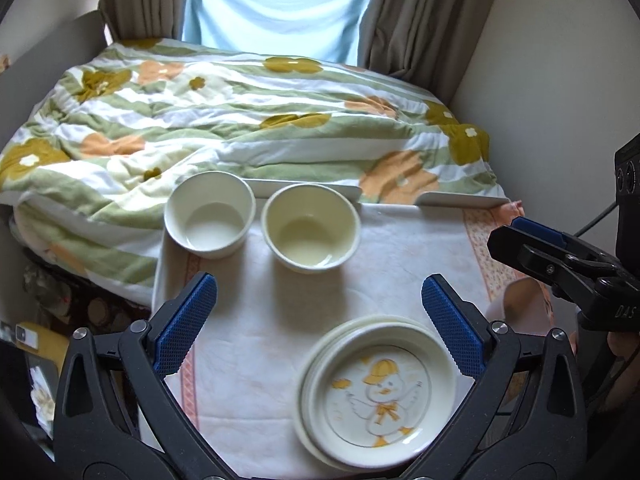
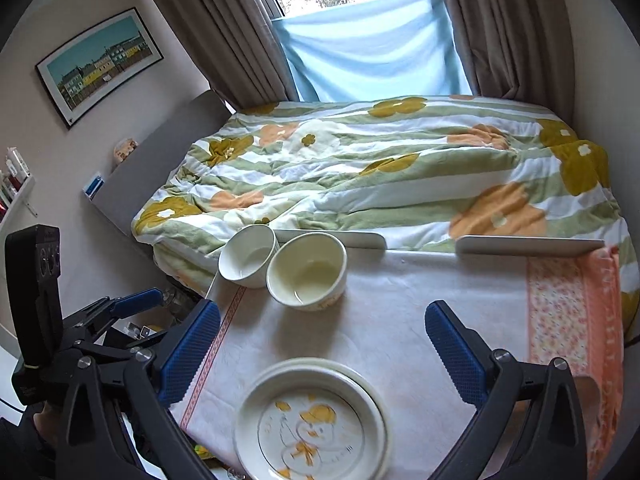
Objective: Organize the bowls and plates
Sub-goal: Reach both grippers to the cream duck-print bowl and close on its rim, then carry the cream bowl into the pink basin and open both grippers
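Left tongs [image 1: 318,320] apart over the bench [image 1: 400,248], right tongs [image 2: 322,346] apart, stacked plates [image 1: 380,392] near, two bowls [image 1: 210,220] beyond

I see two bowls [image 1: 210,220] [image 1: 311,232] side by side at the table's [image 1: 400,248] far edge. The stacked plates [image 1: 378,390] sit nearer me, the bed [image 1: 240,120] behind.

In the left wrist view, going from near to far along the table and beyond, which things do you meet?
Stack of plates with the duck picture → cream bowl → flowered quilt → blue cloth at the window.
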A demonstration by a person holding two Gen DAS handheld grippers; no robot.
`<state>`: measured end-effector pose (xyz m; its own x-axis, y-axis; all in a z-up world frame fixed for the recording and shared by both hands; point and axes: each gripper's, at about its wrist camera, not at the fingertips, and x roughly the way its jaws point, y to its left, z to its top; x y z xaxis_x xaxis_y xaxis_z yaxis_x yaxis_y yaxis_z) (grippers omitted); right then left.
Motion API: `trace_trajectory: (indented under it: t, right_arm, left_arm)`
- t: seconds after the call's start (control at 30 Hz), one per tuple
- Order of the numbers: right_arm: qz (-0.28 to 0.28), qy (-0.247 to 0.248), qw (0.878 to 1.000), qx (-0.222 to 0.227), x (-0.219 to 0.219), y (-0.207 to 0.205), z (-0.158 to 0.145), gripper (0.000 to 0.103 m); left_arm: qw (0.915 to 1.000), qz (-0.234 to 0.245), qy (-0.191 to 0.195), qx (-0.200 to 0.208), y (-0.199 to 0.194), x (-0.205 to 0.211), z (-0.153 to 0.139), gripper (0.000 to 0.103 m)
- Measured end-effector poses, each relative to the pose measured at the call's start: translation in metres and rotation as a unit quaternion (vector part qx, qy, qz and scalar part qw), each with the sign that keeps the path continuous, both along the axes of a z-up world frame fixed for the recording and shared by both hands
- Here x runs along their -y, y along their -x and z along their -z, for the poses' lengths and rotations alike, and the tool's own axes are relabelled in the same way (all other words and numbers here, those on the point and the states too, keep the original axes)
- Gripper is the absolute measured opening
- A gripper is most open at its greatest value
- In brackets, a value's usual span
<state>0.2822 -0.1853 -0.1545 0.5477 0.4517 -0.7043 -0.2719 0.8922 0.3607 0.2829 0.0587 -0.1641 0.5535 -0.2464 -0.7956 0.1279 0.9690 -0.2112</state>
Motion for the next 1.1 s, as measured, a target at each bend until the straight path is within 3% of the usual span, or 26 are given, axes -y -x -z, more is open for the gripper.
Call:
trace_trajectory:
  t: [0.1, 0.37, 0.47, 0.53, 0.67, 0.73, 0.9, 1.03, 1.1]
  right_arm:
    - [0.026, 0.015, 0.999, -0.014, -0.015, -0.016, 0.012, 0.102]
    - [0.029, 0.047, 0.994, -0.094, -0.04, -0.066, 0.068, 0.102]
    - [0.028, 0.051, 0.991, -0.118, -0.041, -0.082, 0.09, 0.1]
    - [0.025, 0.05, 0.989, -0.135, -0.041, -0.093, 0.103, 0.093]
    - [0.014, 0.043, 0.986, -0.161, -0.041, -0.11, 0.124, 0.072]
    - [0.006, 0.042, 0.985, -0.166, -0.044, -0.116, 0.13, 0.066]
    - [-0.016, 0.034, 0.983, -0.177, -0.051, -0.127, 0.141, 0.043]
    - [-0.026, 0.032, 0.983, -0.18, -0.054, -0.131, 0.147, 0.028]
    - [-0.028, 0.03, 0.983, -0.177, -0.055, -0.132, 0.146, 0.016]
  left_arm:
    - [0.9997, -0.003, 0.017, -0.018, -0.021, -0.022, 0.017, 0.102]
    - [0.9922, -0.055, 0.068, -0.088, -0.065, -0.046, 0.082, 0.1]
    - [0.9887, -0.064, 0.08, -0.109, -0.08, -0.042, 0.103, 0.091]
    - [0.9869, -0.066, 0.079, -0.124, -0.091, -0.035, 0.115, 0.079]
    - [0.984, -0.067, 0.079, -0.145, -0.11, -0.026, 0.136, 0.065]
    - [0.9831, -0.067, 0.077, -0.151, -0.117, -0.024, 0.143, 0.049]
    - [0.9818, -0.062, 0.076, -0.163, -0.126, -0.018, 0.153, 0.029]
    - [0.9829, -0.06, 0.069, -0.16, -0.128, -0.018, 0.155, 0.022]
    - [0.9842, -0.057, 0.064, -0.155, -0.128, -0.016, 0.154, 0.02]
